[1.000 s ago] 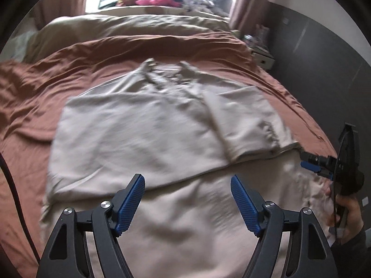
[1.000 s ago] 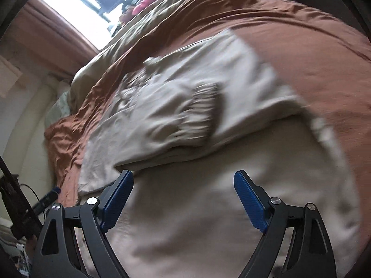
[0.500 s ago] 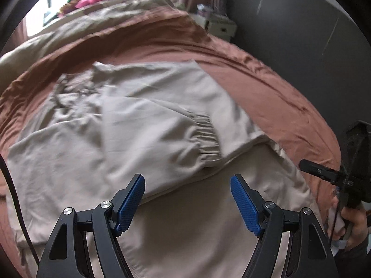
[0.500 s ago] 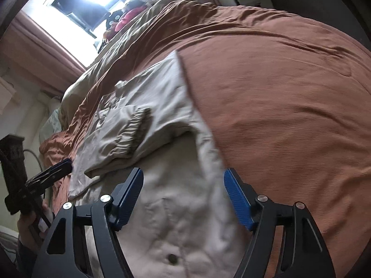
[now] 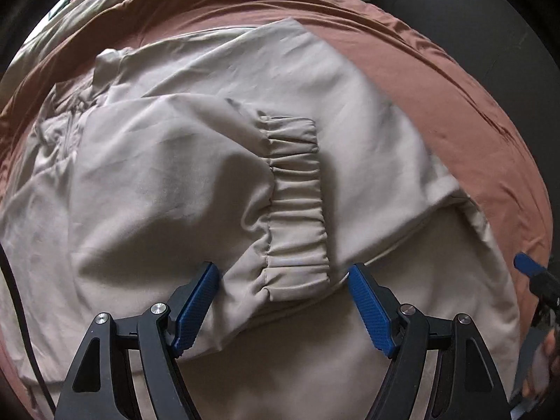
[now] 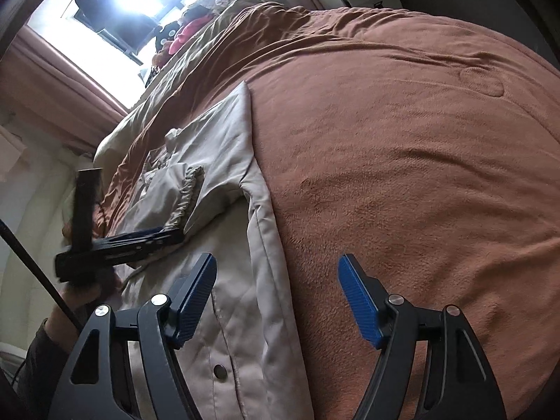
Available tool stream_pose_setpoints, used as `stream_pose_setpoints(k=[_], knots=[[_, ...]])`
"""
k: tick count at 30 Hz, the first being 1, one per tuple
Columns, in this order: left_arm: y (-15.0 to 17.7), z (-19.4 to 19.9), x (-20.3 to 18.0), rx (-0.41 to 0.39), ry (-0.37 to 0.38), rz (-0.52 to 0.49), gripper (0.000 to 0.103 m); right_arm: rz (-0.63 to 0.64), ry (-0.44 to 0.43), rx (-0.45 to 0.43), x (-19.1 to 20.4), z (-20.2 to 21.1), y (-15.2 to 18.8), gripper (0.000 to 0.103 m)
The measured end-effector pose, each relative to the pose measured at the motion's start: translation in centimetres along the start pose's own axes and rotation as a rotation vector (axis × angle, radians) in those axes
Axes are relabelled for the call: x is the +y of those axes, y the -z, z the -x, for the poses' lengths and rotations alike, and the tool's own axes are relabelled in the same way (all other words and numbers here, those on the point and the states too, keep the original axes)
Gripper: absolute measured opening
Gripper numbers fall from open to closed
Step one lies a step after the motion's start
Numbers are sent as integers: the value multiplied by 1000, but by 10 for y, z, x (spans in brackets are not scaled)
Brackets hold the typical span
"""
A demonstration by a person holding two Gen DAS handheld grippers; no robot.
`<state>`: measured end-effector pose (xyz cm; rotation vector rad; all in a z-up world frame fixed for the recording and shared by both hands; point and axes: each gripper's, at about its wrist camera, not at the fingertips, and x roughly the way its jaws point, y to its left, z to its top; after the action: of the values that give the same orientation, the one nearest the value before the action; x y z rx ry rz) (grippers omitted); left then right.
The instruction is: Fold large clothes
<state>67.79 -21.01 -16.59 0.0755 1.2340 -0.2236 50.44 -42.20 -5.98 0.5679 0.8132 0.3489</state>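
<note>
Your left gripper (image 5: 283, 304) points forward with its 2 blue-padded jaws spread wide and nothing between them. Your right gripper (image 6: 276, 297) is likewise spread wide and grips nothing. Seen from the right wrist, your left hand (image 6: 82, 292) wraps the left tool's handle, fingers curled around it.

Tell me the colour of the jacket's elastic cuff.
Beige, like the jacket; the cuff shows best in the left wrist view.

My left gripper (image 5: 283, 309) has black skeletal arms with triangular cut-outs, silver screw heads behind ribbed blue pads (image 5: 196, 309). My right gripper (image 6: 276, 302) matches. A black cable (image 6: 31, 262) trails behind; dark sleeve (image 6: 38, 353) covers my wrist.
</note>
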Motion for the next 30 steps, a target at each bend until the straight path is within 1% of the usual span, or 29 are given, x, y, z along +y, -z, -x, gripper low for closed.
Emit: stream_pose_setpoints(k=[2,3,4,5,7,10,12,17,21,23,27,30], knots=[[1,1,1,-9,1,2,76,0,2,4,0,-3,1,71],[2,2,2,-9,-16,-7,66,1,4,5,1,-3,3,71],[2,4,3,-8,-37,-15,51,1,4,7,0,-7,1,71],[3,6,5,-4,-32,-17,49,1,5,7,1,-7,1,71],[3,12,13,-6,17,9,42,2,3,4,4,-6,0,71],[3,28,21,-38,55,40,40,14,5,-3,10,-6,-2,71],[3,44,30,-76,74,64,39,26,11,-6,16,-6,-4,71],[9,82,54,-159,65,93,39,56,9,-2,33,-9,-7,71],[19,111,88,-225,64,157,39,80,8,-2,50,-15,-9,71],[30,126,110,-257,59,200,39,88,7,0,56,-19,-10,71],[51,141,147,-292,45,274,39,106,1,14,70,-29,-9,71],[72,144,176,-279,42,337,40,117,4,24,80,-37,-9,71]])
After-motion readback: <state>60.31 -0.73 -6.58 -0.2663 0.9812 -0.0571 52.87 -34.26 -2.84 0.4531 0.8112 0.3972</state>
